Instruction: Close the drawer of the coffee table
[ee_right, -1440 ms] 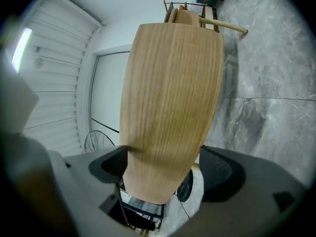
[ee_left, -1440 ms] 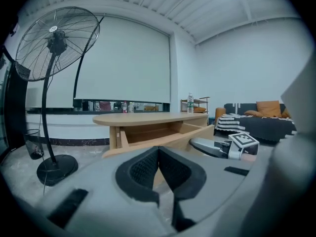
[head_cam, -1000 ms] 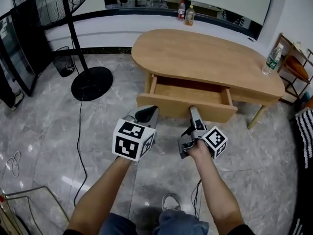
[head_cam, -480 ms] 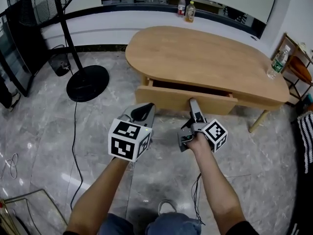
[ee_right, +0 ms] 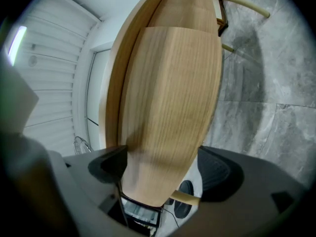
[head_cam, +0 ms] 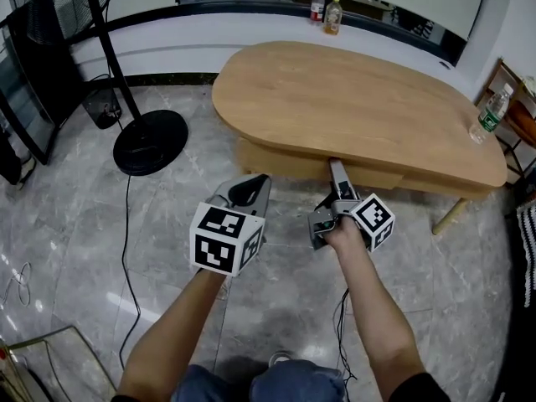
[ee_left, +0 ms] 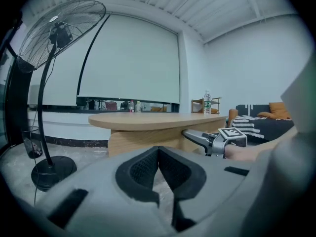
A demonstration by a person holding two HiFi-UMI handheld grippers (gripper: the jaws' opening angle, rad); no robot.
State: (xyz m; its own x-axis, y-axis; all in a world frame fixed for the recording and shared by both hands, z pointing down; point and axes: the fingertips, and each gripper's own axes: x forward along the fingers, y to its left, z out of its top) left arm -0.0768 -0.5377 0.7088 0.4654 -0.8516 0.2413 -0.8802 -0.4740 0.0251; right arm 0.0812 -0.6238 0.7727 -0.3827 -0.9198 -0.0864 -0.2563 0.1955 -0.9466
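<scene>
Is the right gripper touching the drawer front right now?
Touching. The left gripper view shows it side-on: the right gripper meets the drawer front tip-first, with no gap visible.

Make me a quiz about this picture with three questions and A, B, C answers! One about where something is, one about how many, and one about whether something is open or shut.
1. Where is the fan standing, compared with the coffee table?
A. on top of it
B. on the floor to its left
C. underneath it

2. How many bottles stand on the ledge behind the table?
A. two
B. four
C. none

3. How is the drawer?
A. pulled wide open
B. pushed in under the tabletop
C. taken out

Answers:
1 B, its round base sits on the floor left of the table.
2 A, two stand side by side.
3 B, its front sits under the tabletop, with the right gripper against it.
</scene>
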